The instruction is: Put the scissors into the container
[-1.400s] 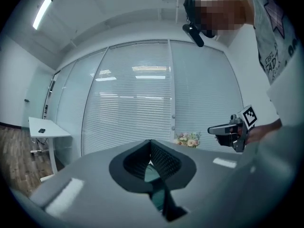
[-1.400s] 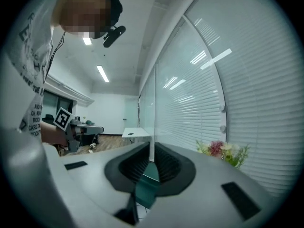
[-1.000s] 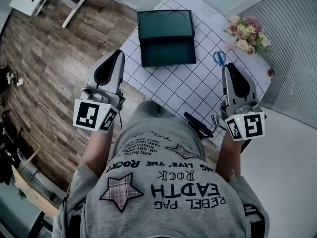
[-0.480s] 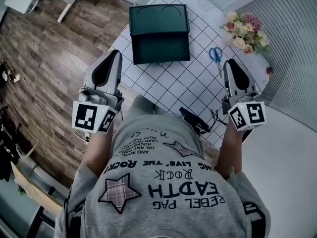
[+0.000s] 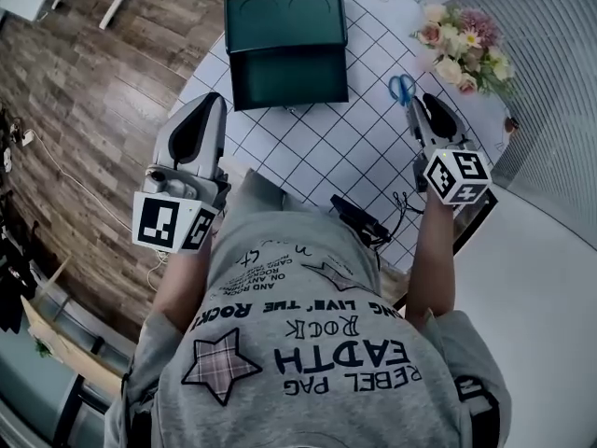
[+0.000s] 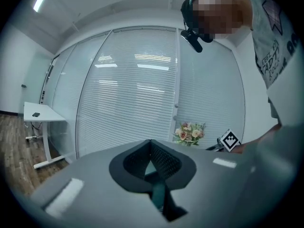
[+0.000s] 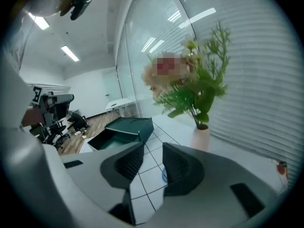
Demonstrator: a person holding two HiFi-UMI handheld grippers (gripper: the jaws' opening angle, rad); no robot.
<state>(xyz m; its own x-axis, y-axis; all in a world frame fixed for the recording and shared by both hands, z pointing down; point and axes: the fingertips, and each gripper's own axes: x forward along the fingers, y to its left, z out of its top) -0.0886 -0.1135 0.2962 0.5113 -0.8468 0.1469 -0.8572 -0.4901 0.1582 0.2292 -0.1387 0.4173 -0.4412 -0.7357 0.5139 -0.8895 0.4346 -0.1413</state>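
Head view: the left gripper (image 5: 207, 103) hangs off the near edge of the gridded table (image 5: 326, 152). Its jaws lie pressed together with nothing in them. The dark green container (image 5: 286, 49) stands open on the table, ahead of those jaw tips and a little toward the right gripper's side. The right gripper (image 5: 417, 110) points across the table. The scissors (image 5: 402, 88) (blue handles) lie flat on the grid just beyond its jaw tips, well clear of the container. A bunch of flowers (image 5: 464, 45) sits past the scissors, off to the outer side of the right jaws.

Left gripper view: the left gripper (image 6: 151, 145) shows its ribbed pads meeting, with nothing pinched between them. Beyond the tips are window blinds, the flowers (image 6: 190, 133) and the marker cube (image 6: 230, 139) of the other gripper.

Right gripper view: the jaws of the right gripper (image 7: 153, 158) have just been opening and stand spread. Only bare grid shows in the gap, and nothing is clamped. A blue sliver of the scissors (image 7: 164, 175) peeks out at the inner edge of the right-hand jaw. The container (image 7: 124, 131) lies ahead of the left-hand jaw, and the vase (image 7: 202, 137) stands ahead of the right-hand one.
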